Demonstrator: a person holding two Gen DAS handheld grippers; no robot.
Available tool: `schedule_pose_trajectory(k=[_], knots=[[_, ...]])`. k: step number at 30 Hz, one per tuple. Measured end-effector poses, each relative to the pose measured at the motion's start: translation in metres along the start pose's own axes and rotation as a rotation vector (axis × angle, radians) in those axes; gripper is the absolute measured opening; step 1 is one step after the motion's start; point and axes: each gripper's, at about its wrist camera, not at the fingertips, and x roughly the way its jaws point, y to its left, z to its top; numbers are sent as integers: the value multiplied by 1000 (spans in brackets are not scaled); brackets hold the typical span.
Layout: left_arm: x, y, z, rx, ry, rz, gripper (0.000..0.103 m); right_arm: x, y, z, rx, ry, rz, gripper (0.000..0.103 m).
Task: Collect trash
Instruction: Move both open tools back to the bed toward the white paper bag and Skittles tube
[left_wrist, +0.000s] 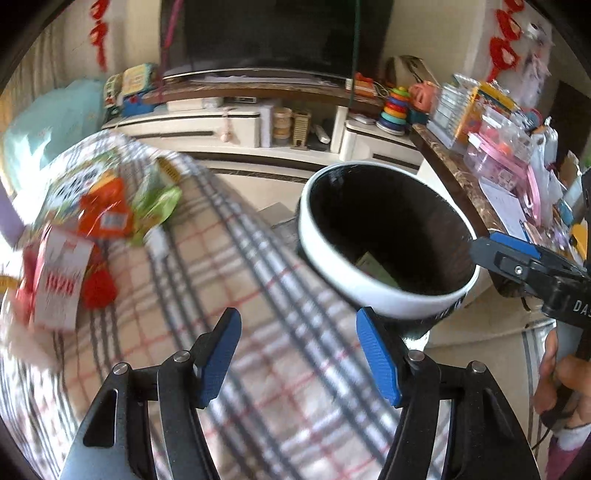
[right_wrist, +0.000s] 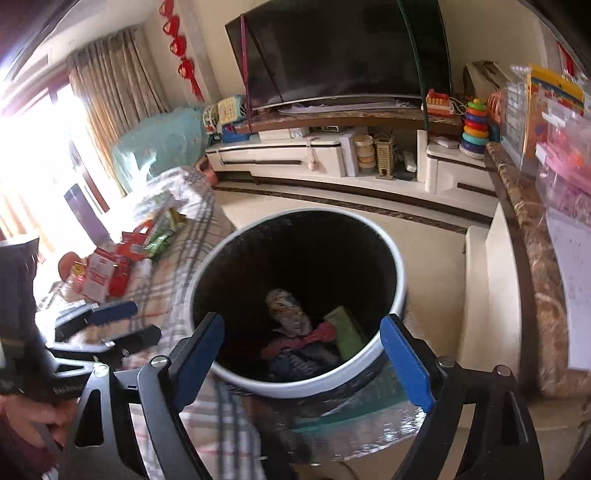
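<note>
- While it hangs above the round white-rimmed bin with a black liner (right_wrist: 295, 295), the right hand-held gripper (right_wrist: 303, 358) has its blue pads spread wide and empty.
- The left hand-held gripper (left_wrist: 299, 354) is likewise wide open, holding nothing, over the plaid-covered bench (left_wrist: 258, 314) beside the bin (left_wrist: 384, 236).
- Crumpled wrappers (right_wrist: 295, 325) lie inside the bin; red, orange and green snack packets (left_wrist: 107, 218) lie on the bench, well apart from it.

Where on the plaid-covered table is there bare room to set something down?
The plaid tablecloth is bare between the pile of colourful snack wrappers and the white-rimmed black trash bin, beneath the left gripper. It is crowded around the wrappers.
</note>
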Motion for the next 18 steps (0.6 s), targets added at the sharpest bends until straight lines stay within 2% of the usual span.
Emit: schedule_pose_trajectory(k=[12,18], knots=[[-61,47,-60,-147,-52,56,66,-8,52,-25,26,-27,112,97],[-89,77,-88,-230,-66,103,67,5,87,-35,-7,12,165,97]])
